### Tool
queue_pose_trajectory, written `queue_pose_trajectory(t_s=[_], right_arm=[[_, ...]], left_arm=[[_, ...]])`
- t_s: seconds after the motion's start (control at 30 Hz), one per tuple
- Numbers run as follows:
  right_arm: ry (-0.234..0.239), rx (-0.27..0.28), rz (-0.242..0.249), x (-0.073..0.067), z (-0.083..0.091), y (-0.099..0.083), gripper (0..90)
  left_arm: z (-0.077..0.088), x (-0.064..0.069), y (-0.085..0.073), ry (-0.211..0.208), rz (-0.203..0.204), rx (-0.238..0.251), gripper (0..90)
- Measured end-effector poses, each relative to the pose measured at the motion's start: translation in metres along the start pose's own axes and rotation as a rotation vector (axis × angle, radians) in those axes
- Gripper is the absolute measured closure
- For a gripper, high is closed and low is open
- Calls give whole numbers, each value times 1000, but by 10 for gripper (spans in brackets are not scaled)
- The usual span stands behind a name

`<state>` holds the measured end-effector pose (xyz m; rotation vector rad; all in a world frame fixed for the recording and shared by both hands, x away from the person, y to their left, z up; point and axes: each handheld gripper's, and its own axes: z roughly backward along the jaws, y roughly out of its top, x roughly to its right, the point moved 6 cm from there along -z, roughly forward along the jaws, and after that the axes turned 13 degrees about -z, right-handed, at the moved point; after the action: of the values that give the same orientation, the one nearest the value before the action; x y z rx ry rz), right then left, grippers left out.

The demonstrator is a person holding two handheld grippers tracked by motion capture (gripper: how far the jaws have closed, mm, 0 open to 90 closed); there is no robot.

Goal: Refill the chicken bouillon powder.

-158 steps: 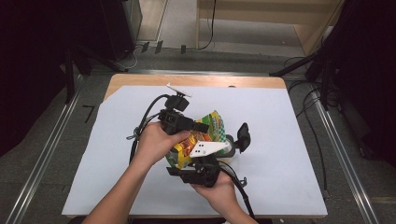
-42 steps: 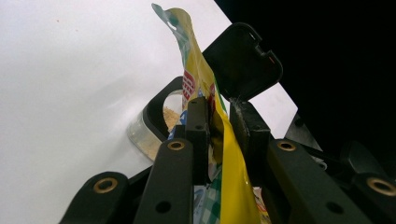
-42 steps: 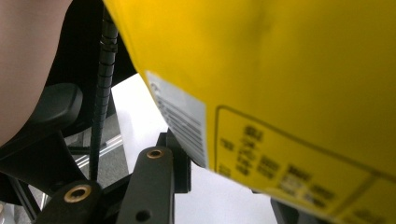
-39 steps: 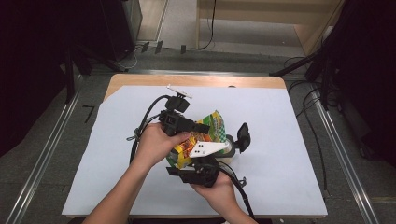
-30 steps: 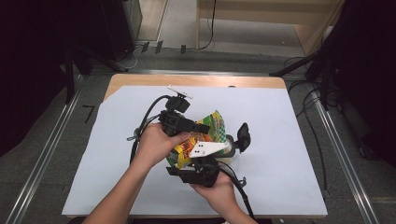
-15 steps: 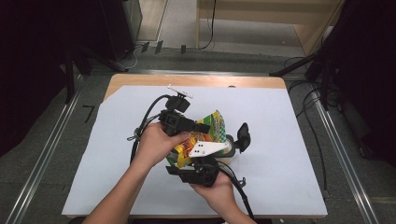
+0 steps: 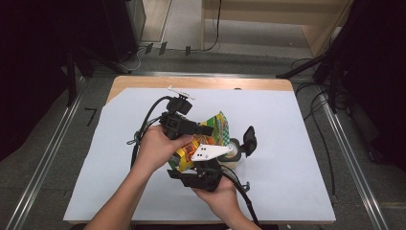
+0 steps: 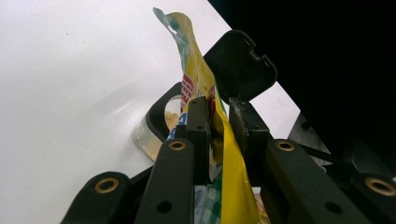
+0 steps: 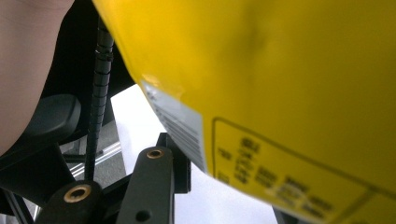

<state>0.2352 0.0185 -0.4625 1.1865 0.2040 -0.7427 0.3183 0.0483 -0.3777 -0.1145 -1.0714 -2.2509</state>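
Both grippers, left [image 8: 219, 121] and right [image 7: 203, 165], pinch the bag [image 7: 210, 136] (mouth tilted right), container [image 7: 232, 151] just beyond.

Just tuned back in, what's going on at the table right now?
A person is holding a yellow snack bag over a clear container whose black lid is flipped open. The left gripper is pinching the bag near its open top, with the bag squeezed between its fingers. The right gripper holds the bag's lower end, tipped toward the container, which looks to have some crumbly contents inside. Everything sits on a white sheet over the table.
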Motion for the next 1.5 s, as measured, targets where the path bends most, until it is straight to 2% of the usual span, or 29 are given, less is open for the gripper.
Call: queue_pose_trajectory(t_s=[0.6,1.13,1.37,1.5], right_arm=[[-1,-4,13,1,-3,0,696],[5,-2,33,8,-6,2,697],[12,-15,28,9,-4,3,696],[13,-23,31,11,-6,8,696]], left_arm=[[2,-2,-2,13,-5,18,794],[0,-8,-1,25,0,35,793],[-1,-9,2,31,8,31,794],[2,-15,4,17,34,39,795]])
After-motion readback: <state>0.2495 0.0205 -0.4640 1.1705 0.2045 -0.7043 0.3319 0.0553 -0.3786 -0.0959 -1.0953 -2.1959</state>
